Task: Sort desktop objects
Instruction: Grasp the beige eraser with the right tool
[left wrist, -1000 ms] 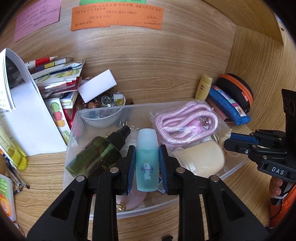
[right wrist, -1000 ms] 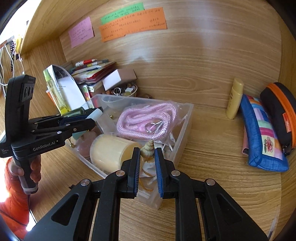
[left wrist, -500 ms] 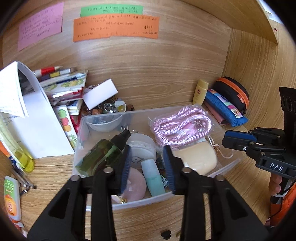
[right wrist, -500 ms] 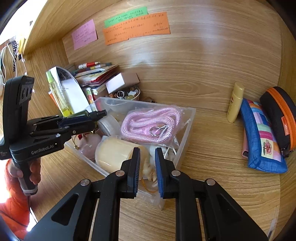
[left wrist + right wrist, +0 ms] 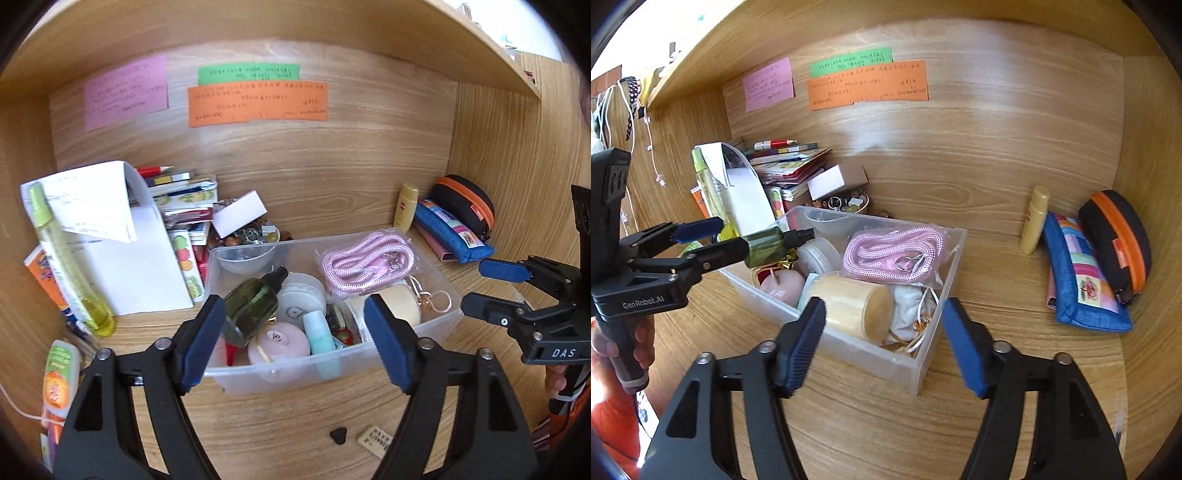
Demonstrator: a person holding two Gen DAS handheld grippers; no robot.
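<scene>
A clear plastic bin (image 5: 439,325) (image 5: 923,362) sits on the wooden desk. It holds a pink rope (image 5: 364,258) (image 5: 894,249), a dark green spray bottle (image 5: 251,302) (image 5: 768,243), a small teal bottle (image 5: 318,332), a pink round case (image 5: 279,343), a cream cylinder (image 5: 400,304) (image 5: 857,306) and other small items. My left gripper (image 5: 295,343) is open and empty, held back above the bin's near edge. My right gripper (image 5: 882,347) is open and empty, near the bin's right corner.
Books, papers and a white box (image 5: 240,214) are stacked at the back left, with a yellow-green spray bottle (image 5: 66,266). A yellow tube (image 5: 1034,221), blue pouch (image 5: 1078,273) and black-orange case (image 5: 1115,236) lie at the right. Sticky notes hang on the back wall.
My left gripper let go of the teal bottle in the bin, opened wide and pulled back. My right gripper opened wide and also drew back from the bin.
</scene>
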